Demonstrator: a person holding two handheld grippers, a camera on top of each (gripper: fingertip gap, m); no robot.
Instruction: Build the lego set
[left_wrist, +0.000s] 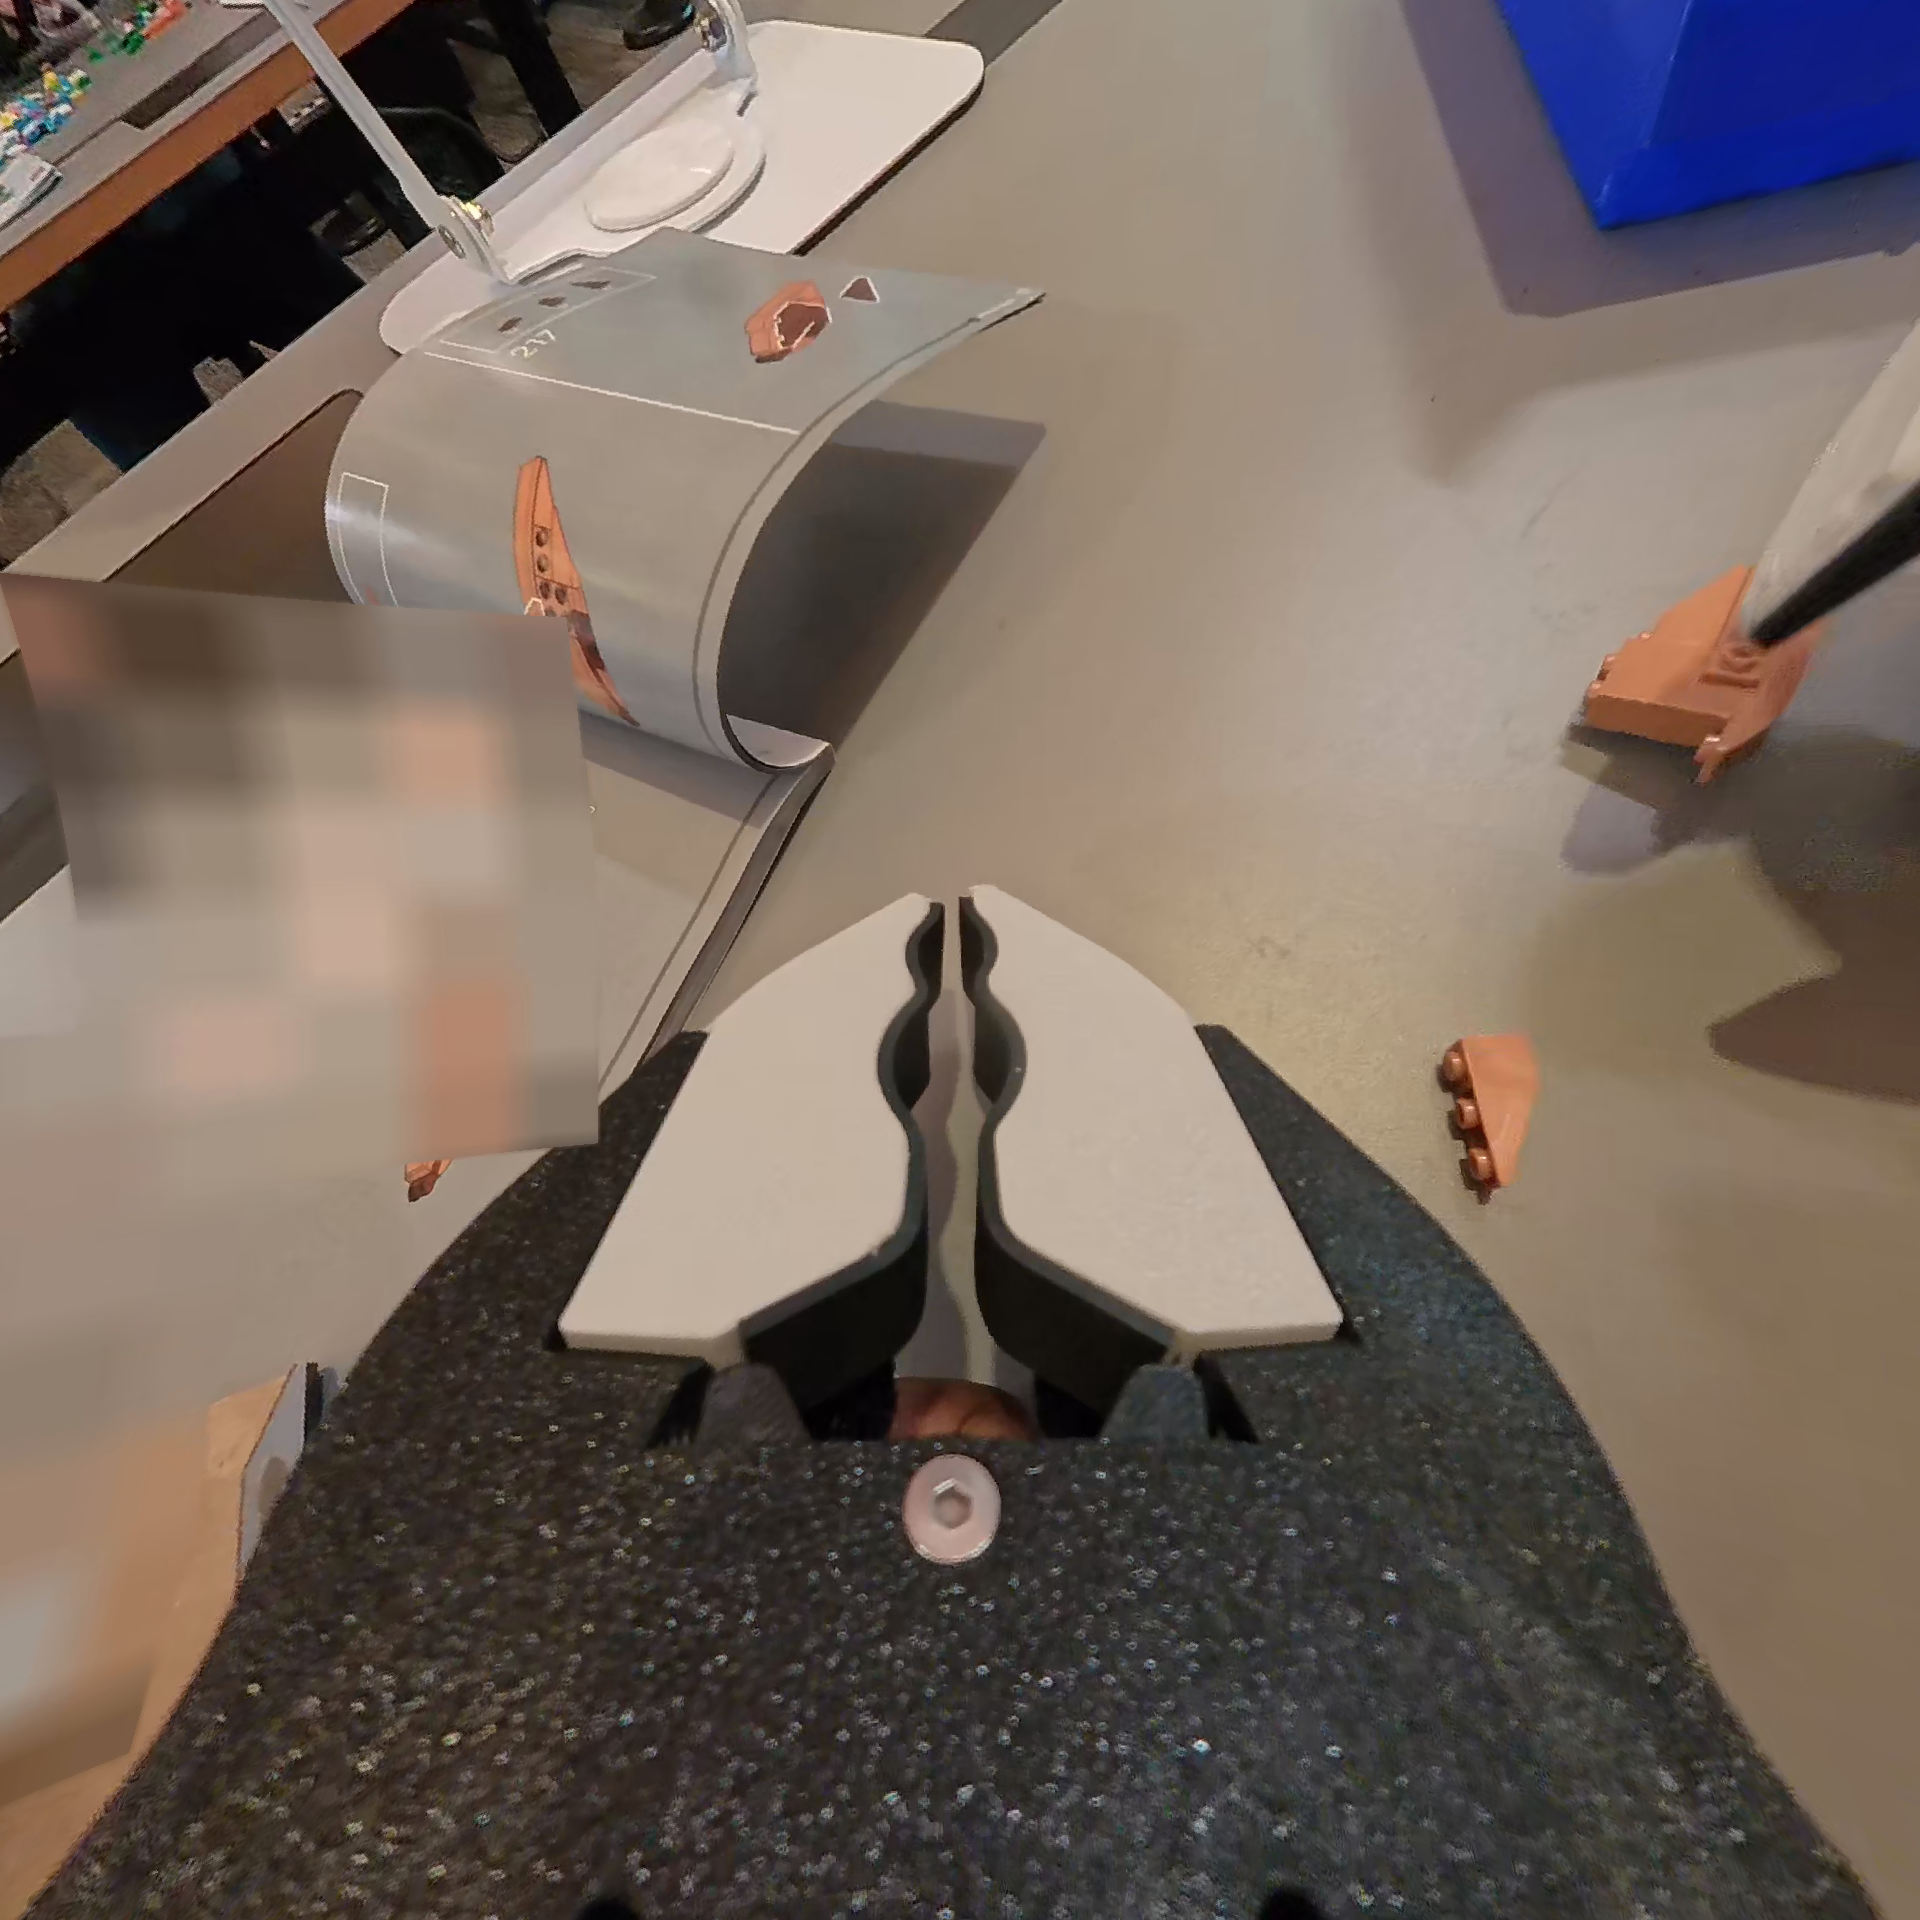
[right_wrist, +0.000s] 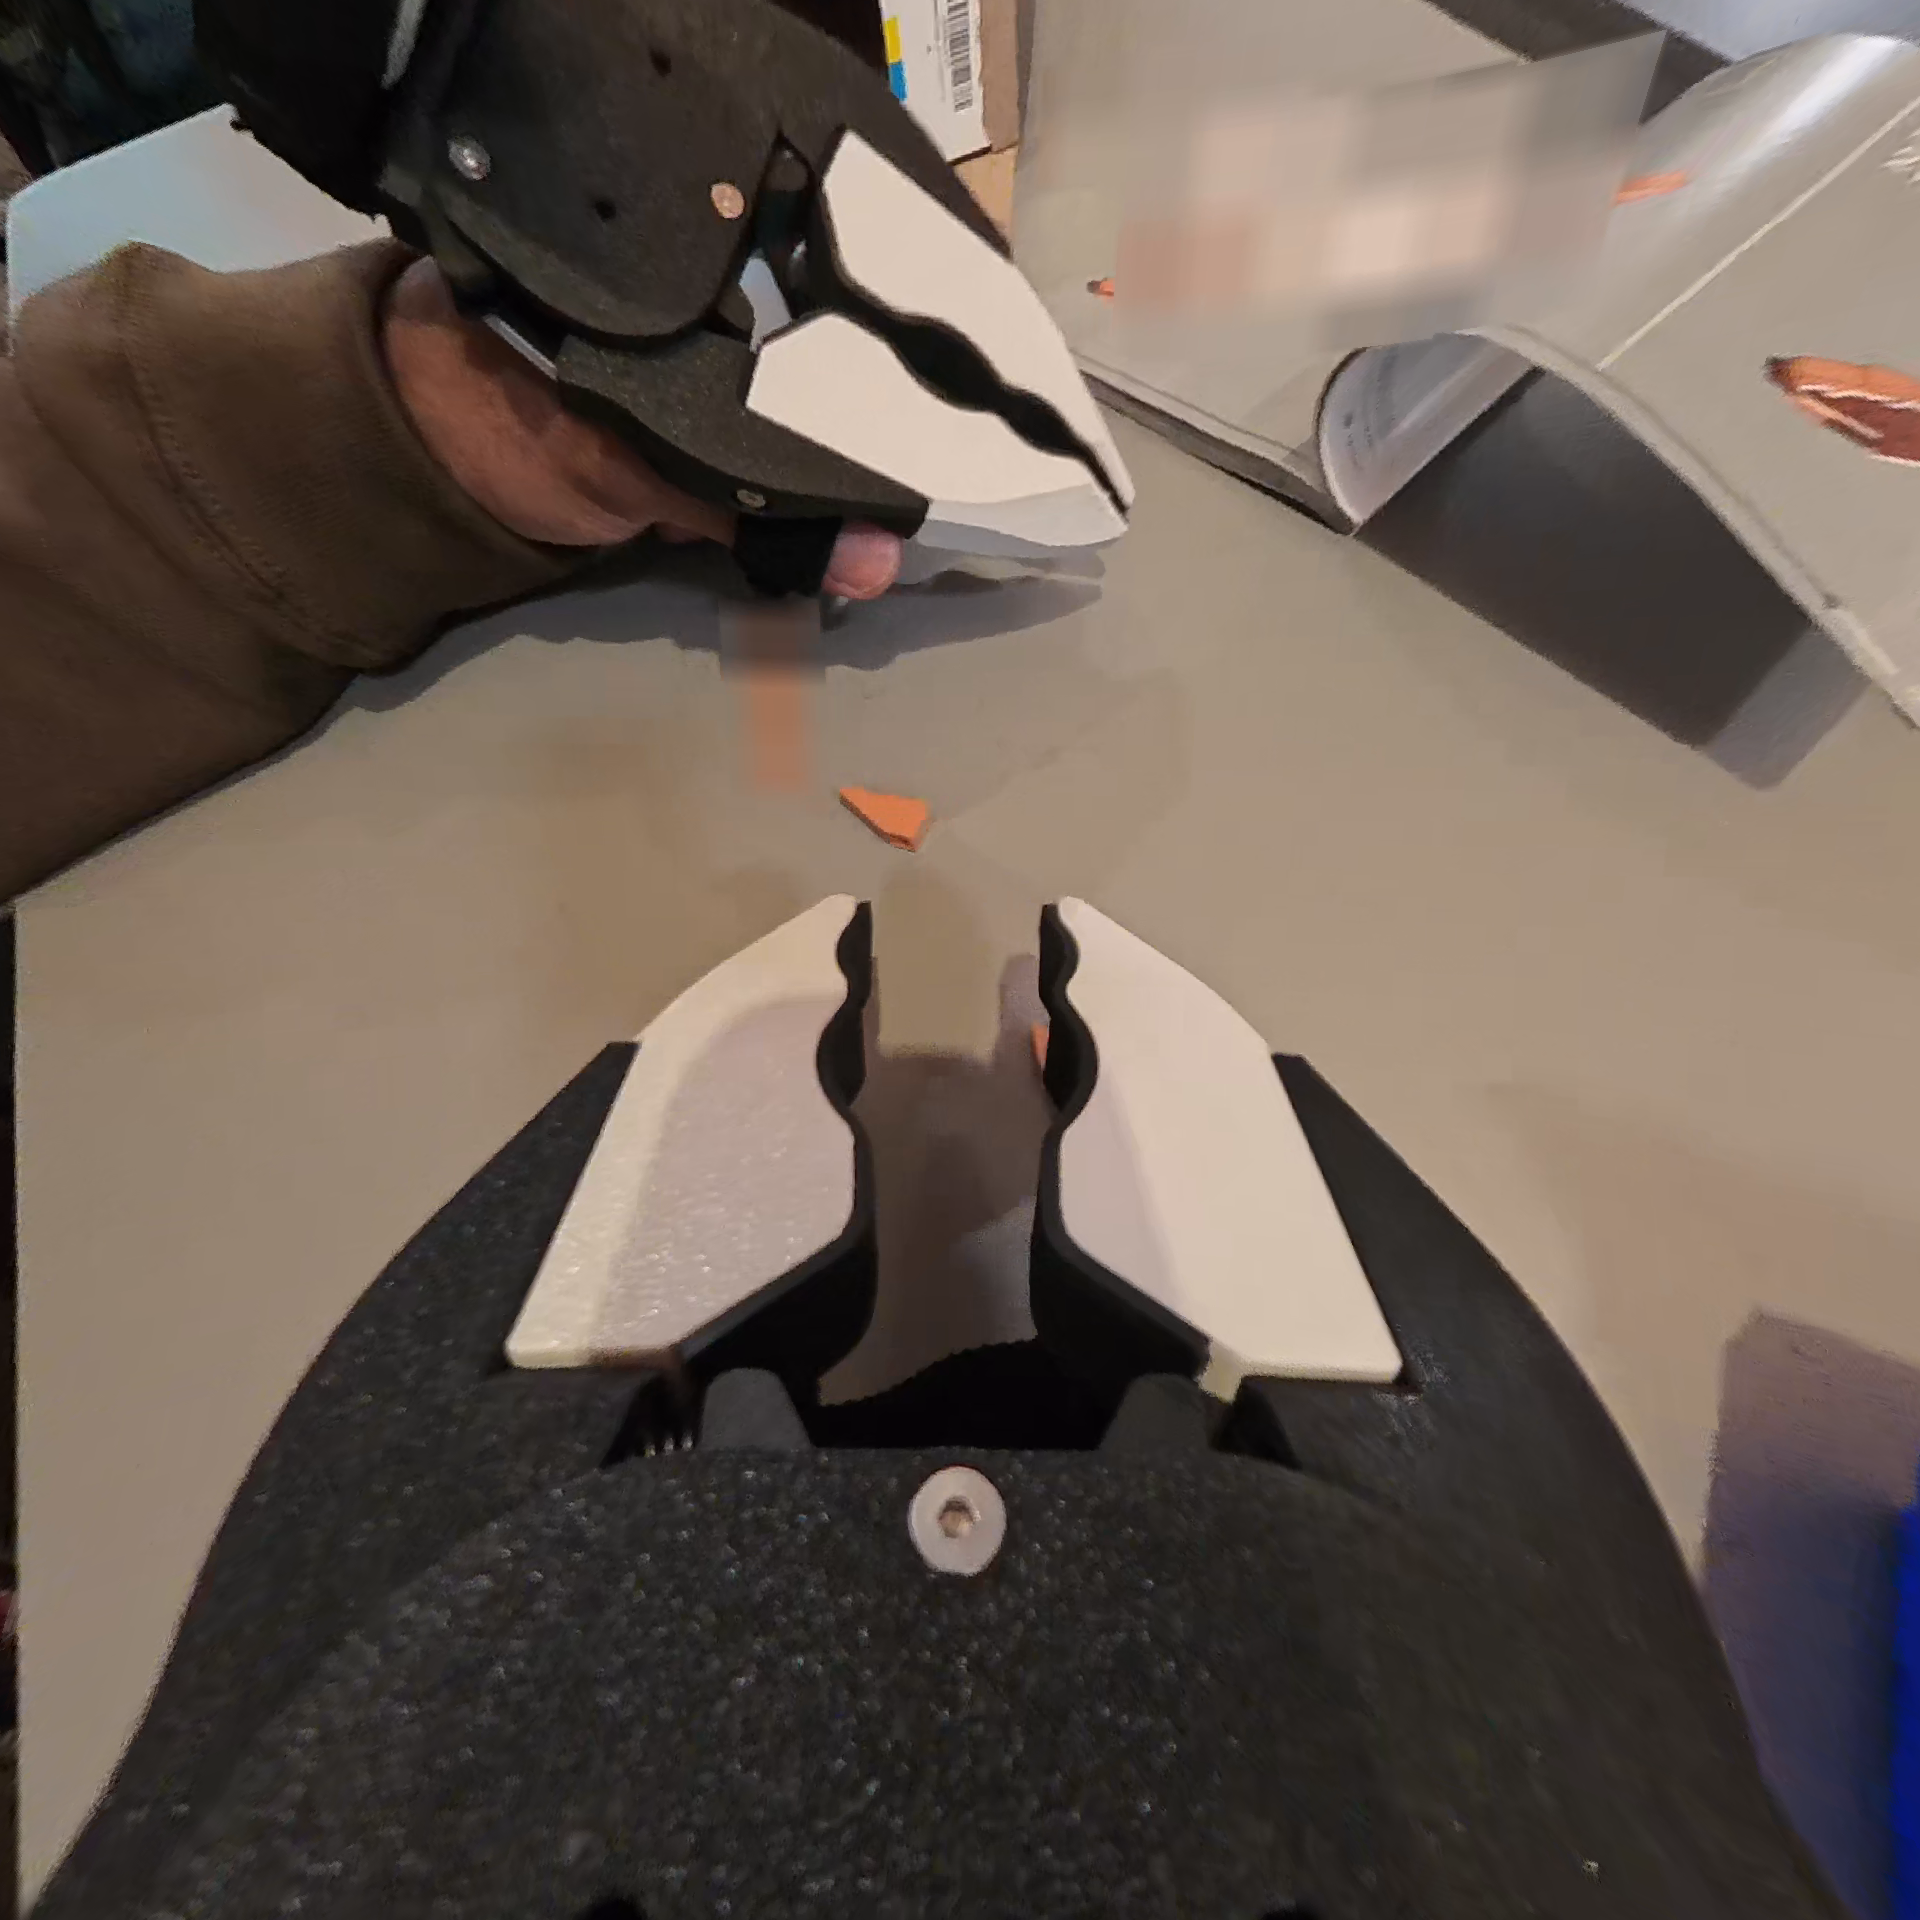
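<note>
My left gripper (left_wrist: 956, 906) is shut and empty, just above the grey table beside the open instruction booklet (left_wrist: 623, 499). It also shows in the right wrist view (right_wrist: 1117, 499), held by a hand in a brown sleeve. My right gripper (right_wrist: 951, 914) is open; a blurred patch covers most of the gap between its jaws. In the left wrist view its tip (left_wrist: 1771, 623) touches an orange lego assembly (left_wrist: 1683, 686) lying on the table. A small orange wedge plate (left_wrist: 1491, 1112) lies loose between the two grippers and also shows in the right wrist view (right_wrist: 883, 812).
A blue box (left_wrist: 1714, 94) stands at the far right. A white stand base (left_wrist: 810, 114) sits behind the booklet (right_wrist: 1662, 343). A cardboard piece (left_wrist: 239, 1507) lies at the near left. Another table with small bricks (left_wrist: 62, 94) stands beyond the edge.
</note>
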